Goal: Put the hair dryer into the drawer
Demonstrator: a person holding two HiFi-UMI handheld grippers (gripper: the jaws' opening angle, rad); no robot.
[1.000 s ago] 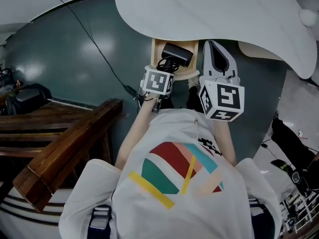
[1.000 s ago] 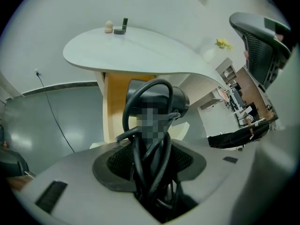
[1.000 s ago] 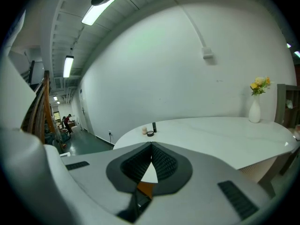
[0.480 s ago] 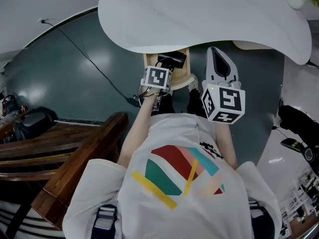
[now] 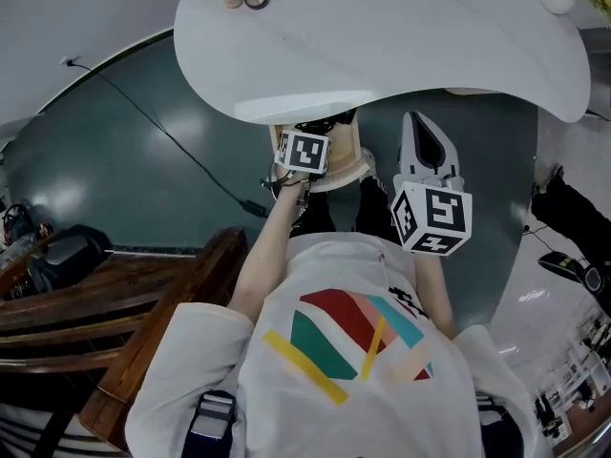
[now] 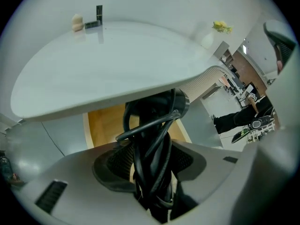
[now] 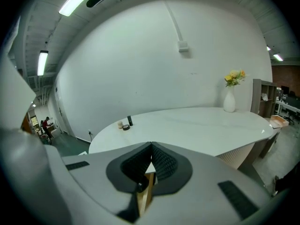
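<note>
Grey, ribbed left tongs (image 6: 151, 163) clenched round glossy black hair dryer (image 6: 158, 118) with coiled cord, over open pale-wood drawer (image 6: 104, 123); right tongs (image 7: 150, 159) pinched together, empty. Beyond, smooth white rounded counter (image 6: 108, 64), shiny teal floor (image 5: 143, 179).

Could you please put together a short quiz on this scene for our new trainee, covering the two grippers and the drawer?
1. Multiple choice: what is clamped in the left gripper?
A. a vase
B. a black hair dryer with its cord wound round it
C. nothing
2. True or false: the jaws of the right gripper stand wide apart.
3. Fill in the blank: the open wooden drawer sits under the white ____.

Key:
1. B
2. False. The jaw tips meet, with nothing held between them.
3. table
</note>
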